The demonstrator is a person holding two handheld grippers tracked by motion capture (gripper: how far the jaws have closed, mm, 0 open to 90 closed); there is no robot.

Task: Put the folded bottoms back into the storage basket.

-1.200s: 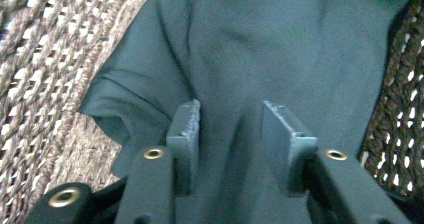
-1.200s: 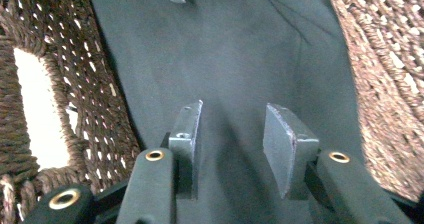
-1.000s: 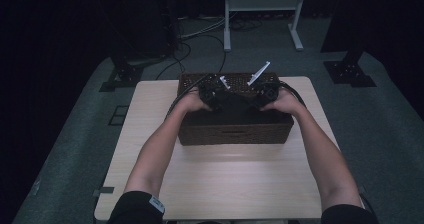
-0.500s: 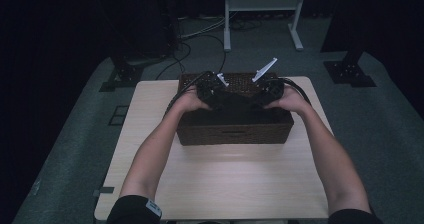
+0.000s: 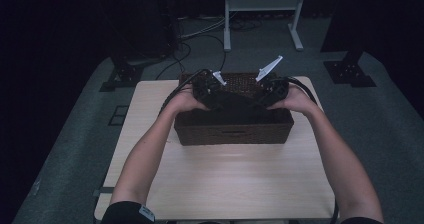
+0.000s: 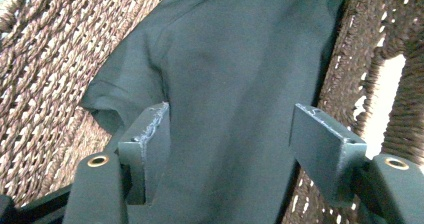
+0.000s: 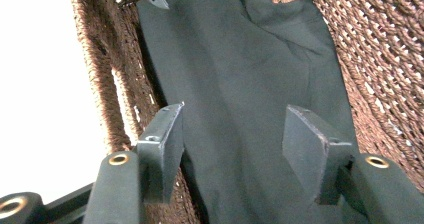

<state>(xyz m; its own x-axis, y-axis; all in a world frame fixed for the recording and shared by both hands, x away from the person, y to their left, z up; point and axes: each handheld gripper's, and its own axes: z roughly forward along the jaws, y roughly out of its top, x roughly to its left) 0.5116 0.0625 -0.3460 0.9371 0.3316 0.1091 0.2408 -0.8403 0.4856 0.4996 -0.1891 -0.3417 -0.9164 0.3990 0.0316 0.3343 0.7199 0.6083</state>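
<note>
A brown woven basket [image 5: 232,134] stands at the far middle of the light wooden table [image 5: 220,184], and a dark green cloth [image 5: 235,104] lies inside it. My left gripper [image 5: 207,91] hovers over the basket's left end and my right gripper [image 5: 272,91] over its right end. In the left gripper view the open gripper [image 6: 230,119] looks down on the cloth [image 6: 240,49] against the basket wall [image 6: 45,59]. The right gripper [image 7: 234,116] is likewise open above the cloth [image 7: 240,59] and weave [image 7: 390,44]. Both pairs of jaws have just been opening, and no pad presses on the cloth.
Black cables trail from both grippers across the basket's ends. Behind the table stands a white frame [image 5: 262,14], with loose cables on the grey floor [image 5: 200,34]. Black stand feet sit at the far left [image 5: 120,76] and far right [image 5: 347,71].
Both hands have risen a little over the basket, and the grey plates on the grippers stand higher. The cloth stays down in the basket.
</note>
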